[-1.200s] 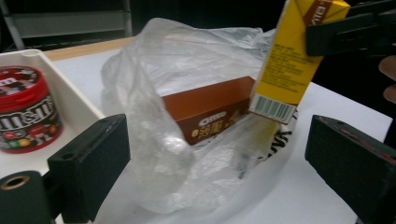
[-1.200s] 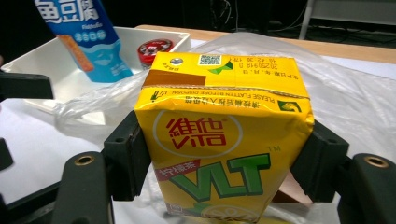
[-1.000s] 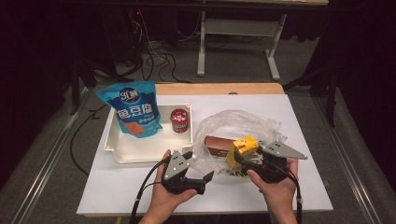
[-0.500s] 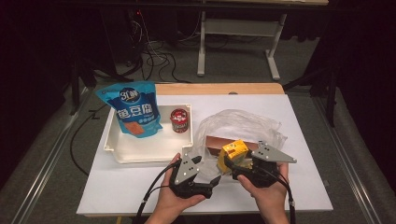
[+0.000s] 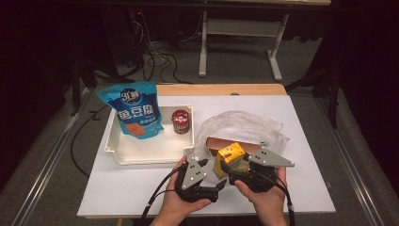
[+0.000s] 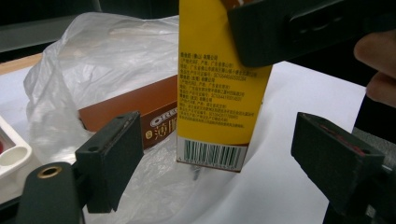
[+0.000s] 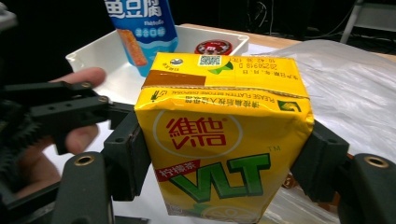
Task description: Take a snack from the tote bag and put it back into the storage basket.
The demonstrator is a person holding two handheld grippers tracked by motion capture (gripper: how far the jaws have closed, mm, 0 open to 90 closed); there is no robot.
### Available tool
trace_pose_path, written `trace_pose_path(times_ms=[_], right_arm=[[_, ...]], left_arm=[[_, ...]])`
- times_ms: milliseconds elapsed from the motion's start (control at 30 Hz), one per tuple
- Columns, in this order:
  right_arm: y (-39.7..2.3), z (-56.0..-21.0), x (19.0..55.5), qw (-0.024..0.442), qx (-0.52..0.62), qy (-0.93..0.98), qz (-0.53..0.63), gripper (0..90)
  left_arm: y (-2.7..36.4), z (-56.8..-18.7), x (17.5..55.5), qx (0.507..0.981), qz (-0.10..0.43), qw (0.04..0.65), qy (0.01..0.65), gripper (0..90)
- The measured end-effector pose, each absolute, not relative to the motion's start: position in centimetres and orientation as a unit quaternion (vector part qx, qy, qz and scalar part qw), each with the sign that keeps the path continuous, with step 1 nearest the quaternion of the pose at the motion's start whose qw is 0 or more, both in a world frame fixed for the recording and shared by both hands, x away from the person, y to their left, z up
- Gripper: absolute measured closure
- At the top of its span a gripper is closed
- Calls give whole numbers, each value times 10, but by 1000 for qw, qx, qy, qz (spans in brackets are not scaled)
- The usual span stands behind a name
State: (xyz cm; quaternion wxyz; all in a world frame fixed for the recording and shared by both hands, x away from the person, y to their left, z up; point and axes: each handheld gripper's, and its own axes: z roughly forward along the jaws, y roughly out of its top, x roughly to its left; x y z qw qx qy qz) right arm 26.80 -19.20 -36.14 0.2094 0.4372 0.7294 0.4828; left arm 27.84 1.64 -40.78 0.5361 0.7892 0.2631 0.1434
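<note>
At 6 o'clock on the bench [image 5: 141,188], near the front edge, both hands sit close together. Right gripper [image 5: 235,168] has its fingers [image 7: 128,151] clamped on the yellow VLT lemon tea carton [image 5: 229,156], one pad on each narrow side, carton upright and lifted clear of the white bench sheet, top flap facing the right gripper view. Left gripper [image 5: 221,184] sits just at the carton's 8 o'clock, aimed at it; its fingers [image 6: 114,156] are apart and have just been closing in a bit, carton's barcode end between them in the left gripper view but neither pad touching it, visible gap both sides. Behind the carton, toward 12 o'clock, a brown Oreo box [image 5: 221,143] lies flat partly inside a crumpled clear plastic bag [image 5: 244,125], carton's lower edge hanging just over the bag's near fold. At 10 o'clock from the hands: white tray [image 5: 117,153] with a blue snack pouch [image 5: 135,110] leaning upright at its far left corner and a small red can [image 5: 181,122] standing at its far right corner, well apart from the carton. Left hand [image 5: 181,205] thumb shows at the left edge of the right gripper view, beside the left gripper body.
</note>
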Motion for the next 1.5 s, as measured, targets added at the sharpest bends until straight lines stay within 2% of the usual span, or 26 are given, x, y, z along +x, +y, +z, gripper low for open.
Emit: trace_pose_path(times_ms=[267, 533, 667, 900, 933, 1033, 1433, 1467, 1500], right_arm=[[-184, -361, 265, 199, 426, 737, 486, 308], [-177, -363, 264, 186, 413, 745, 490, 308], [-178, -364, 265, 176, 411, 743, 498, 302], [-181, -362, 266, 175, 394, 737, 520, 262], [-185, -359, 265, 173, 392, 728, 535, 211], [-194, -354, 265, 174, 392, 716, 551, 178], [-227, -365, 278, 195, 434, 701, 531, 192], [-229, -367, 279, 196, 438, 700, 529, 194], [-231, -370, 280, 199, 442, 700, 524, 196]], left_arm=[[11, -412, 281, 793, 151, 526, 266, 259], [11, -414, 284, 796, 142, 523, 268, 442], [14, -414, 283, 796, 148, 527, 259, 480], [22, -410, 283, 790, 152, 534, 258, 502], [25, -410, 285, 790, 150, 533, 264, 504], [33, -410, 289, 786, 150, 534, 273, 505], [54, -400, 297, 765, 158, 553, 288, 504], [17, -398, 291, 559, 87, 710, 420, 504], [18, -396, 292, 550, 85, 714, 424, 505]])
